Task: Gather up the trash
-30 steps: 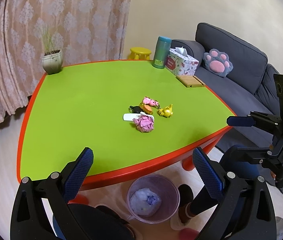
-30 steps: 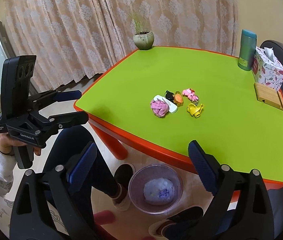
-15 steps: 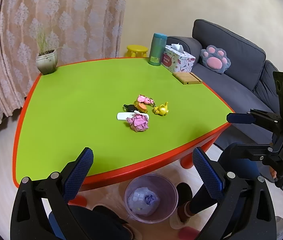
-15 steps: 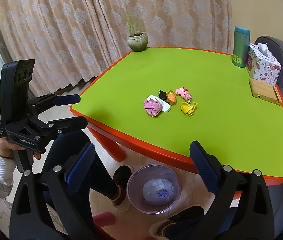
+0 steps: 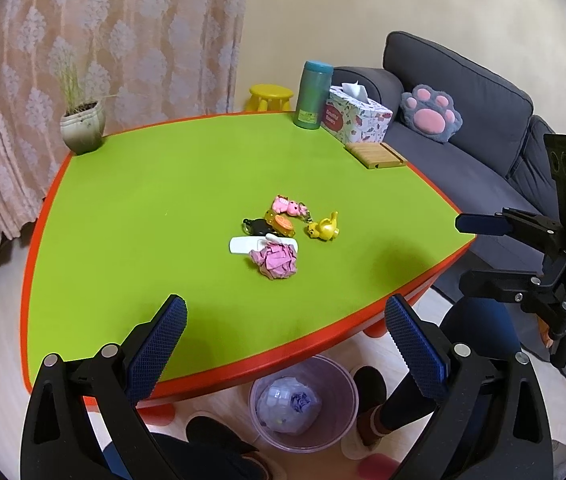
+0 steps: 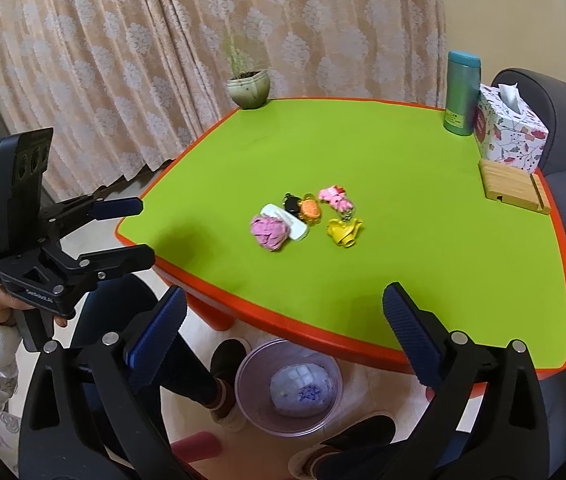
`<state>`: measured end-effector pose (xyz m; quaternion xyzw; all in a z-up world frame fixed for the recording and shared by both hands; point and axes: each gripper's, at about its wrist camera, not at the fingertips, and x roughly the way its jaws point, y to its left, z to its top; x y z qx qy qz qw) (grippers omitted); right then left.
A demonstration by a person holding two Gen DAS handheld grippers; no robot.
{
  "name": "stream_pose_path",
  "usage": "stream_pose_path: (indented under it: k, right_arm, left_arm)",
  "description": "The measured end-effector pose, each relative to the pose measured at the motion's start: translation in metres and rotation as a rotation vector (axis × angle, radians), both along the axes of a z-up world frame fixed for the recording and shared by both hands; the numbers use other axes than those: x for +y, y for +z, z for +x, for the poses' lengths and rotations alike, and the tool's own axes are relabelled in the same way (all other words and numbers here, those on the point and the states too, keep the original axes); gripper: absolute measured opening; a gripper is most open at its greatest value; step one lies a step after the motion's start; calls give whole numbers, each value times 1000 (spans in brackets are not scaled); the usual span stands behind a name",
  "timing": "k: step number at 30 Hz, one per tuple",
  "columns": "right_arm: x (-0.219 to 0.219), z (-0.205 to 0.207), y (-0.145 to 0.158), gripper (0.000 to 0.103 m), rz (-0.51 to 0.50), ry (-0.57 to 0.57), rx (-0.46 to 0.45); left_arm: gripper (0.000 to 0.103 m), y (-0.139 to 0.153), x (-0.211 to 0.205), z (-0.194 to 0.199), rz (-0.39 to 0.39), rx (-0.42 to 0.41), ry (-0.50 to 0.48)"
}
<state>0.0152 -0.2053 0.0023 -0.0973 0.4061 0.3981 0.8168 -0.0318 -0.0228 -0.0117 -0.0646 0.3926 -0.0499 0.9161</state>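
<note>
Both views have slid slightly across the room since a second ago, and the right tool (image 6: 283, 316) is opening wider with nothing between its fingers. The left tool (image 5: 283, 318) also gapes wide and empty, so the pickup has not begun. One crumpled pink paper ball (image 5: 275, 259) lies mid-surface (image 5: 143, 208), touching one white wrapper (image 5: 245, 245), near four keychain toys (image 5: 291, 220). One bin (image 5: 303, 404) waits on the floor below the near edge.

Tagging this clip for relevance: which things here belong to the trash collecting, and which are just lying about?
Job:
- crumpled pink paper
- trash bin under the table edge, wad already inside

Lying about:
- keychain charms
- white flat piece
- potted plant
- teal bottle
- tissue box
- wooden stand
</note>
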Motion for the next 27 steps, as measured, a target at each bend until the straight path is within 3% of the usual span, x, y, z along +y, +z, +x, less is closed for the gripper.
stream_pose_path:
  k: [11, 27]
  right_arm:
    - [5, 32, -4, 97, -45, -42, 1]
    - [-2, 59, -15, 97, -68, -84, 26]
  left_arm:
    - [95, -6, 2, 30, 0, 50, -25]
    - [95, -44, 0, 96, 23, 213, -49]
